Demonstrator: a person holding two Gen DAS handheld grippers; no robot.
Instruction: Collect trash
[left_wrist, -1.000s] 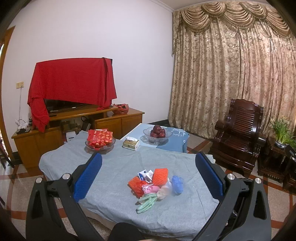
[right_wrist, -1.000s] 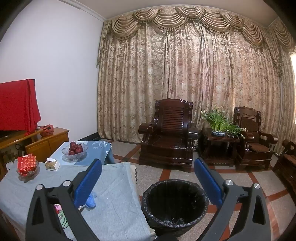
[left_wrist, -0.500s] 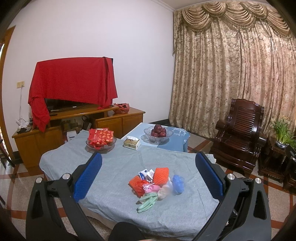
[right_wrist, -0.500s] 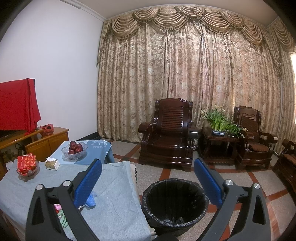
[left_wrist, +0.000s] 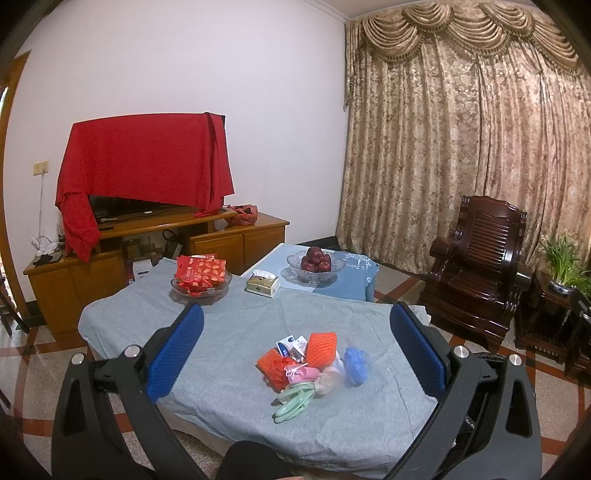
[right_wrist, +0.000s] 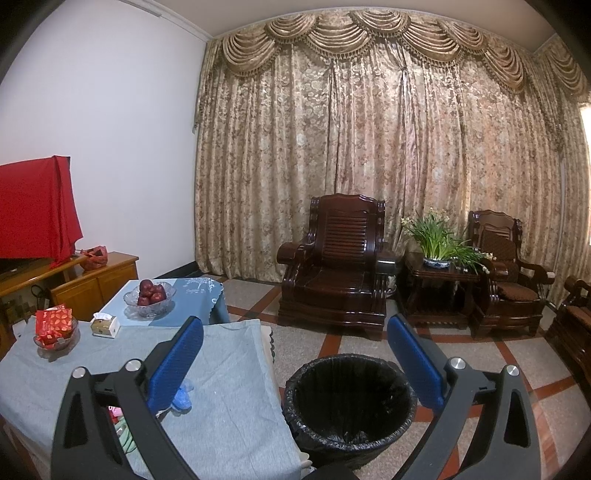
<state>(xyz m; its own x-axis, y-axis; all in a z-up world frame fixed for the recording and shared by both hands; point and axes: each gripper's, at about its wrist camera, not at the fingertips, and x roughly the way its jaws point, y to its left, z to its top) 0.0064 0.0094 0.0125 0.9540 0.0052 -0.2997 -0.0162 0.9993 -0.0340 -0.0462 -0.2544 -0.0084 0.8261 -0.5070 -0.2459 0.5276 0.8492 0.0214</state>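
Note:
A pile of trash (left_wrist: 308, 363) lies on the grey-covered table (left_wrist: 229, 332): orange foam nets, a blue crumpled piece (left_wrist: 356, 363), a pink piece, a green looped piece and small wrappers. My left gripper (left_wrist: 295, 350) is open and empty, held above the table's near edge with the pile between its fingers in view. My right gripper (right_wrist: 293, 363) is open and empty, above the black-lined bin (right_wrist: 349, 400) that stands on the floor right of the table. The blue piece (right_wrist: 181, 397) shows behind the right gripper's left finger.
On the table's far side stand a glass bowl of red packets (left_wrist: 200, 280), a tissue box (left_wrist: 263, 285) and a bowl of apples (left_wrist: 314, 263). A TV cabinet (left_wrist: 155, 243) stands behind. Dark wooden armchairs (right_wrist: 334, 266) and a plant stand (right_wrist: 437, 273) are to the right.
The left wrist view has shifted very slightly; the table contents sit a touch higher and to the right. Both grippers stay open and empty.

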